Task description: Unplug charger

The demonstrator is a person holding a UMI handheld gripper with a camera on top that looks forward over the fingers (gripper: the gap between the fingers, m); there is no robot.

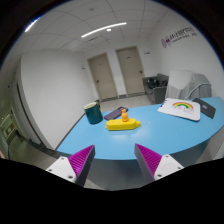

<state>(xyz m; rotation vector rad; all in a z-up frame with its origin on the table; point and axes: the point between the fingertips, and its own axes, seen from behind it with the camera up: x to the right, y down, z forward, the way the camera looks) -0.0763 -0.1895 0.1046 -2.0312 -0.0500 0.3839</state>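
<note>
My gripper is open and empty, its two pink-padded fingers spread wide above the near edge of a light blue table. Well beyond the fingers, near the table's middle, lies a yellow block-shaped thing with a small orange and white piece standing on top of it; I cannot tell whether that is the charger. No cable shows.
A dark green cup and a dark flat device stand behind the yellow thing. A white sheet with a rainbow and a laptop lie at the right. Two doors are in the far wall.
</note>
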